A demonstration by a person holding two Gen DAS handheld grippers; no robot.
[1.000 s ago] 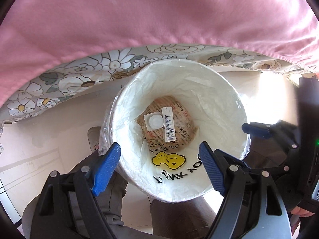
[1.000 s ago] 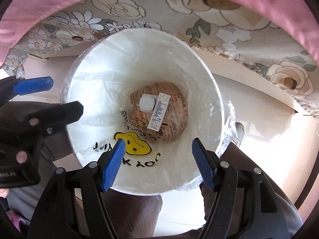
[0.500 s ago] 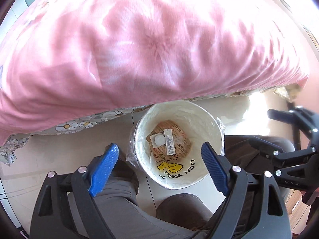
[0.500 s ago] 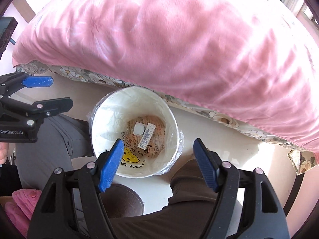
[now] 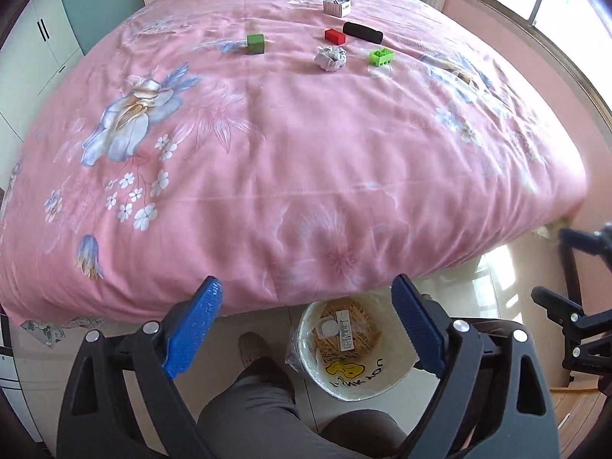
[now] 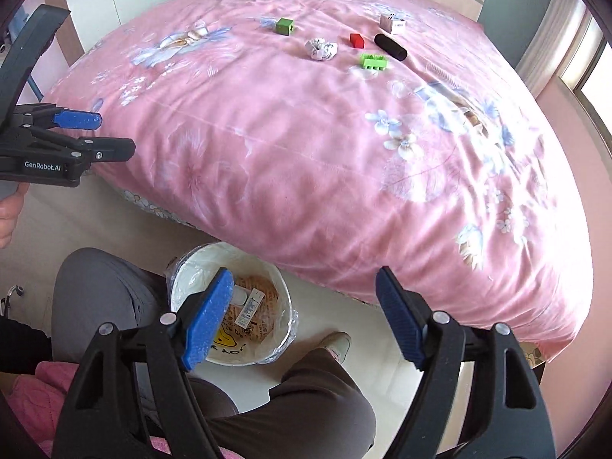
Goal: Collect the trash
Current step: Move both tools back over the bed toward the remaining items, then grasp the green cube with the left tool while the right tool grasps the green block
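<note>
Left gripper (image 5: 306, 325): black with blue pads, jaws spread wide, holding nothing, up above the floor near the bed edge.
Right gripper (image 6: 304, 315): the same kind, jaws spread wide too, nothing in it.
Bin: a round white trash bin with a thin plastic liner and a yellow smiley (image 5: 346, 355) stands on the floor, near, between the person's knees. A brown printed wrapper, a small white cup and a thin white box (image 5: 344, 331) lie at the bottom.
Bed: a big pink flowered quilt (image 5: 290, 160) covers it, just past the bin.
Trash: a crumpled white paper ball (image 5: 329, 57) lies far off on the quilt, well apart from both grippers, a bit right of the middle.
Feel: I think the ball is very light and soft. It squashes but does not break. Pinch it across its middle.
Neighbours: a green cube (image 5: 255, 43) to its left, a red block (image 5: 335, 36) just behind, a green toy brick (image 5: 381, 57) to its right, a black roll (image 5: 362, 32) and a small white box (image 5: 336, 6) farther back.
</note>
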